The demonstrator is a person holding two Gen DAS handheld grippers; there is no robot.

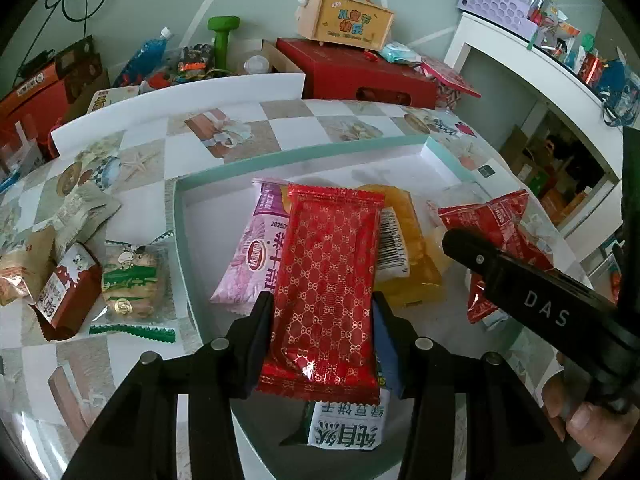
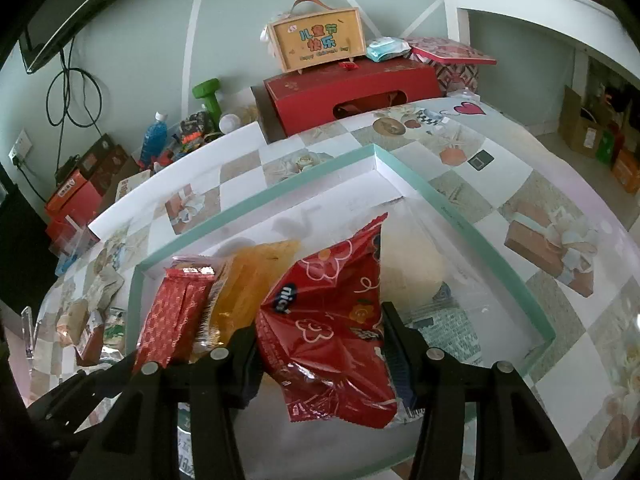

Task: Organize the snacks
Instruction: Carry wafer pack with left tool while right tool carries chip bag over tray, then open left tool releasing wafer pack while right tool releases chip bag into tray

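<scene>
Both jaws clamp red snack packets [image 1: 326,280] over tray [image 1: 304,152]

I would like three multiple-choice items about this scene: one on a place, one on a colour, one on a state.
1. Where does the yellow packet lie?
A. inside the teal-rimmed box
B. on the white shelf
C. on the floor

2. What colour is the dumbbell?
A. blue
B. green
C. red

3. What is the left tool doing?
A. hanging empty
B. gripping a bottle
C. gripping a red patterned packet

Answers: 1 A, it rests within the box walls; 2 B, plainly green; 3 C, both fingers press the red patterned packet.
</scene>
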